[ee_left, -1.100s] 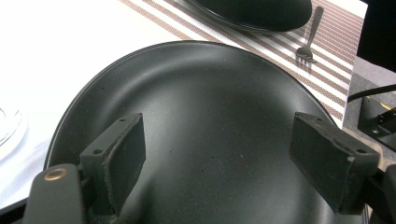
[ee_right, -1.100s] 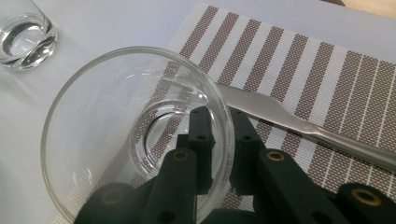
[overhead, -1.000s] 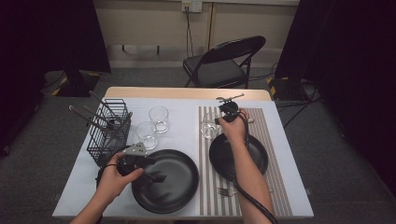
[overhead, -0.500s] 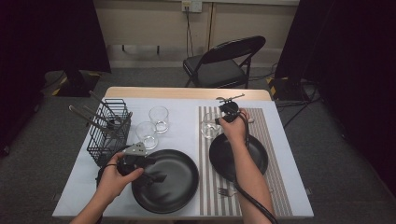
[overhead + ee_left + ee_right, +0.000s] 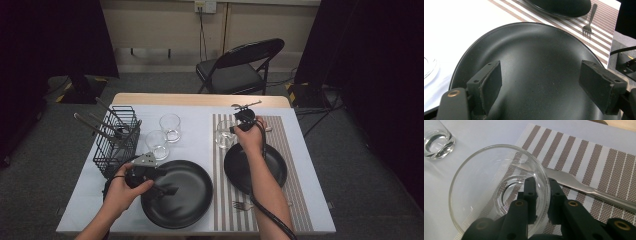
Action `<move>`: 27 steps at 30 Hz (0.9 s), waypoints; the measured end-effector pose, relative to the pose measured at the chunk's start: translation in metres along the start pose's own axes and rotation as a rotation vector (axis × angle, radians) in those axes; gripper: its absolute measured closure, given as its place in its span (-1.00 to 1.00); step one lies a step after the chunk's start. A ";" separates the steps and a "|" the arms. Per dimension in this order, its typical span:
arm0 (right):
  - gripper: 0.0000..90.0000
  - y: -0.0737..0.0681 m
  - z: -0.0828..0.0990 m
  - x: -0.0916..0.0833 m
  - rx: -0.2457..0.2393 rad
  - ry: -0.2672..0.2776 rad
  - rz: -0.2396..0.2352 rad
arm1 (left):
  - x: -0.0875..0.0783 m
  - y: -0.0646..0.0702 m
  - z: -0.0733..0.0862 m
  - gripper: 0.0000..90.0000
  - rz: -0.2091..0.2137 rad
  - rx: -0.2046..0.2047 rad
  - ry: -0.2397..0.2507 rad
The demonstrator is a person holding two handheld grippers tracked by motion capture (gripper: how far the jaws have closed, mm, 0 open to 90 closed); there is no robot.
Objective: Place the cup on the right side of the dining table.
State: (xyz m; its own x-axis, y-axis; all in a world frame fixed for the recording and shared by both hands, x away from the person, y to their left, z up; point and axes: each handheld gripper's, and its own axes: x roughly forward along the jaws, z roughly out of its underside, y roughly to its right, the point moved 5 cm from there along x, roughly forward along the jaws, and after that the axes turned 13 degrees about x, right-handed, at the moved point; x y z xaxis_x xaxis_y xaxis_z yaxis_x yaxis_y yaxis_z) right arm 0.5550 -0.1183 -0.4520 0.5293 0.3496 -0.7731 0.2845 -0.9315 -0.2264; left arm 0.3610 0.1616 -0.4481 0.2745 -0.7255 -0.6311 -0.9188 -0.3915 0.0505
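Right gripper view showed the right gripper (image 5: 541,192) pinching the glass (image 5: 499,187) wall, one jaw inside, one outside; the left gripper (image 5: 549,82) gaped over the plate (image 5: 536,57).

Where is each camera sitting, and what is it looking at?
High view: above the person's side of the table, facing forward and down; both forearms and hands reach in.
Left gripper view: rides the left claw, open over the big black plate.
Right gripper view: rides the right claw, pinching the glass wall on the striped mat.
Shared: the fork also shows in the high view.
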 end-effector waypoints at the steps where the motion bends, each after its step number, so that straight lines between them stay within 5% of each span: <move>1: 0.76 0.000 0.000 0.000 -0.001 0.000 0.001 | 0.000 0.000 0.000 -0.59 0.000 0.000 0.000; 27: 0.70 0.000 -0.001 0.002 0.003 0.012 -0.015 | 0.003 -0.002 -0.001 -0.59 -0.001 0.005 -0.007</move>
State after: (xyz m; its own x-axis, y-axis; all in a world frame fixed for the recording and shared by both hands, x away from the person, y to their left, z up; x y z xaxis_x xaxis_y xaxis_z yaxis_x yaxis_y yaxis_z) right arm 0.5562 -0.1173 -0.4528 0.5347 0.3648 -0.7622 0.2902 -0.9264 -0.2398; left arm 0.3643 0.1592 -0.4492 0.2735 -0.7212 -0.6365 -0.9199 -0.3894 0.0460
